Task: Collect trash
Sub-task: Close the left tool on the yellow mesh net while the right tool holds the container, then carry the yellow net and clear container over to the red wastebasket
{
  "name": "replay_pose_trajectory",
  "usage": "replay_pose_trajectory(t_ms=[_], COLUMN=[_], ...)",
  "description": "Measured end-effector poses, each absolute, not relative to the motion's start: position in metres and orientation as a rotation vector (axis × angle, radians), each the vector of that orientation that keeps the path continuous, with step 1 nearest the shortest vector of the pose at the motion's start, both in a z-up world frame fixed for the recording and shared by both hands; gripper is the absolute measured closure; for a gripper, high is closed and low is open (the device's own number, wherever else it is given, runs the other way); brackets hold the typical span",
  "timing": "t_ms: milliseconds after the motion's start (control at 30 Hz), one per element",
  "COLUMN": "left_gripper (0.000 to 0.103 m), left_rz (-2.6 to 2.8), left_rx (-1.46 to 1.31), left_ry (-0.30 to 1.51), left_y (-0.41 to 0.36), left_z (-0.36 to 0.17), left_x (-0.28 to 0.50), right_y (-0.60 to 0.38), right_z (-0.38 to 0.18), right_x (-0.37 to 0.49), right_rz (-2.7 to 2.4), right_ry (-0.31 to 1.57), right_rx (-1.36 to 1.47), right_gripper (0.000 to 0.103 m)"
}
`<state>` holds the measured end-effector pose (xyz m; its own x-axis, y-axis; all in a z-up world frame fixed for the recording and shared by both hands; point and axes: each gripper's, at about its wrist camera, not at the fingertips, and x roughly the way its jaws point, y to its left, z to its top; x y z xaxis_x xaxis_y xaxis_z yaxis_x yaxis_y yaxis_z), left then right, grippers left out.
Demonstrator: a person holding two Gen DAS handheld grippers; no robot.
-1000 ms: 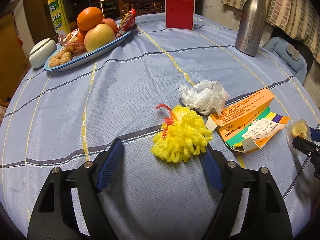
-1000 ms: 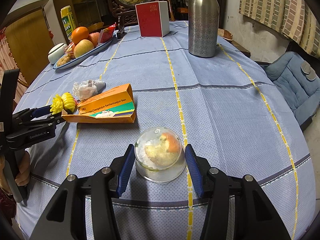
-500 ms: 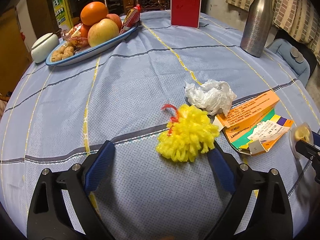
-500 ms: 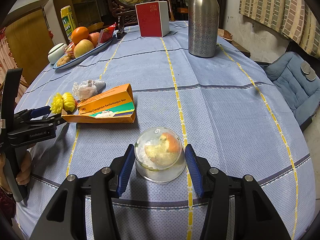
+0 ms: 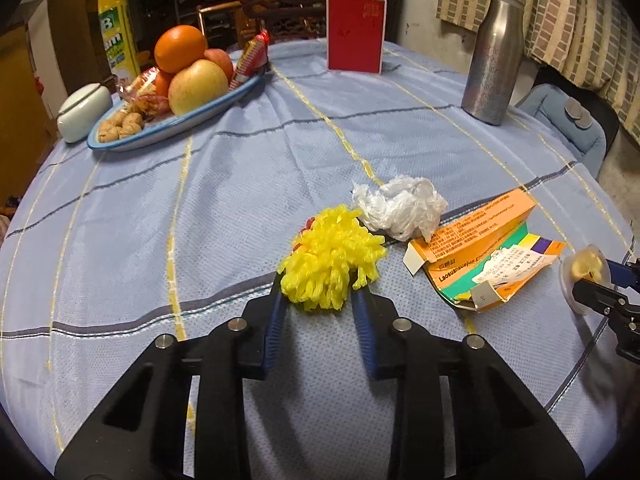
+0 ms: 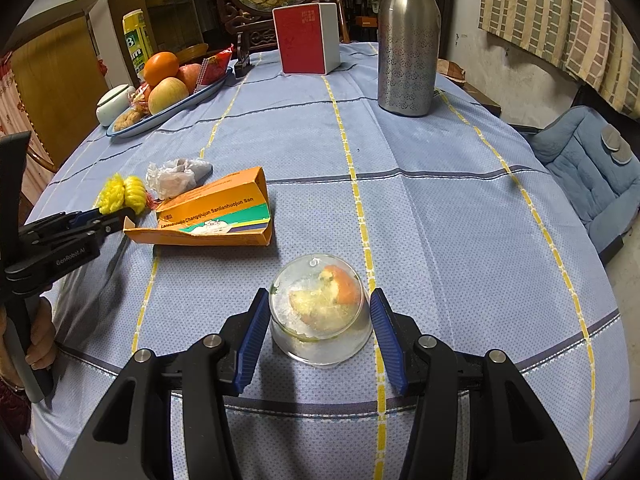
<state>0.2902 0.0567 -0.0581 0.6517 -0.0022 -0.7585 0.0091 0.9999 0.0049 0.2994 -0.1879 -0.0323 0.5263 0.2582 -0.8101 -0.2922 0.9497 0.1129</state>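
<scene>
The tablecloth (image 5: 248, 184) is pale blue, crossed by yellow and dark grey stripes. On it lie a bright yellow mesh bundle (image 5: 330, 256) with a red scrap at its edge, a crumpled white plastic wad (image 5: 400, 206), and an orange carton (image 6: 216, 212) banded green and white. The clear cup (image 6: 318, 312) holds something pale yellow and orange — possibly fruit peel. Both grippers' pads are blue on black frames. Farther back stand a red box (image 5: 356, 34) and a speckled silver flask (image 6: 408, 40).

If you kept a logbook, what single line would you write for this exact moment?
left gripper: just closed on yellow net | right gripper: around clear cup, contact unclear | white bag, orange box: on table
</scene>
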Motion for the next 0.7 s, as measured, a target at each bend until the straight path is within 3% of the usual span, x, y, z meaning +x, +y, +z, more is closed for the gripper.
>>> replay_pose_trajectory(t_ms=[333, 700], left_gripper=[0.071, 0.071], left_rz=[0.032, -0.02], left_rx=[0.053, 0.051], left_ry=[0.623, 0.479], left_y=[0.043, 0.008], left_z=[-0.01, 0.016], left_x=[0.236, 0.163], right_y=[-0.213, -0.242], right_z=[-0.014, 0.025], right_x=[0.26, 0.182], right_rz=[0.313, 0.285], right_ry=[0.848, 0.729], right_rx=[0.089, 0.094], right_gripper=[0.052, 0.052])
